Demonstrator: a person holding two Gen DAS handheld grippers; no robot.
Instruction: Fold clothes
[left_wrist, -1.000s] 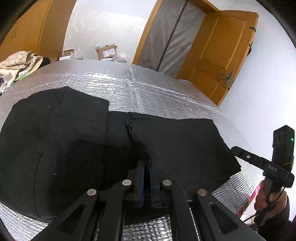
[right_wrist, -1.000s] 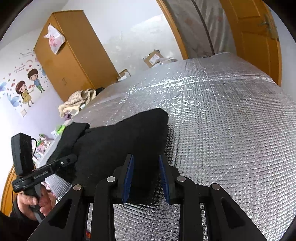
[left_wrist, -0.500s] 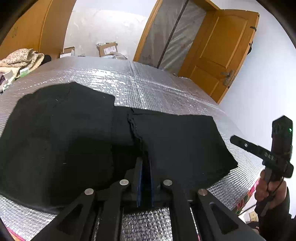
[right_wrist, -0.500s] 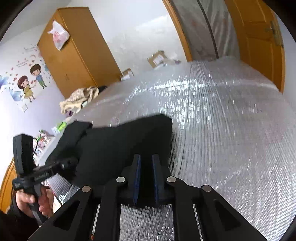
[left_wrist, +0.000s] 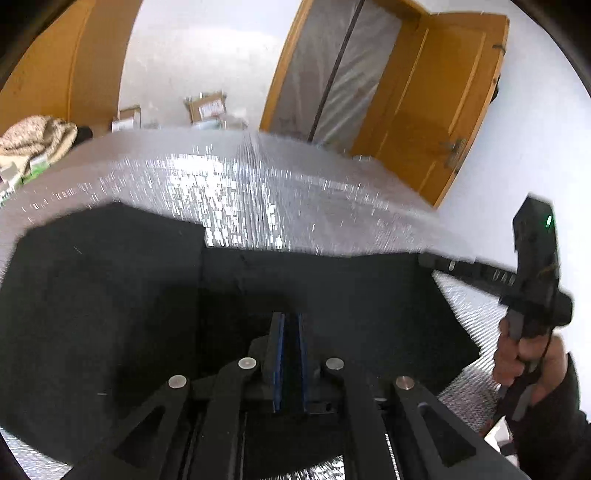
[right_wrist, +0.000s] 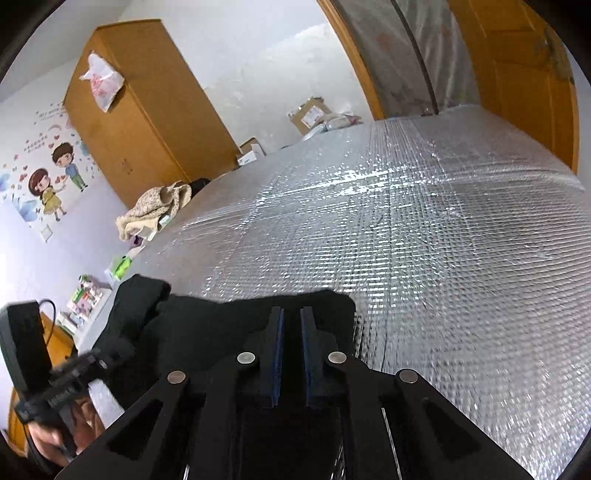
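Note:
A black garment (left_wrist: 110, 302) lies on the silver foil-covered table (left_wrist: 258, 192), its near edge lifted. My left gripper (left_wrist: 290, 321) is shut on the garment's near edge. In the right wrist view the same garment (right_wrist: 207, 332) is bunched at the table's near left. My right gripper (right_wrist: 291, 317) is shut on the garment's near right corner. The right gripper also shows in the left wrist view (left_wrist: 532, 273) at the right, held by a hand. The left gripper shows at the lower left of the right wrist view (right_wrist: 48, 376).
A beige cloth pile (right_wrist: 155, 210) and small items lie off the table's left side. A wooden wardrobe (right_wrist: 147, 118) stands behind. Cardboard boxes (left_wrist: 207, 107) sit by the far wall. An open wooden door (left_wrist: 436, 110) is at the right.
Both grippers have lifted and pulled the garment's near edge up and toward me. The right gripper closed on the cloth during the last second. The left stayed shut on it.

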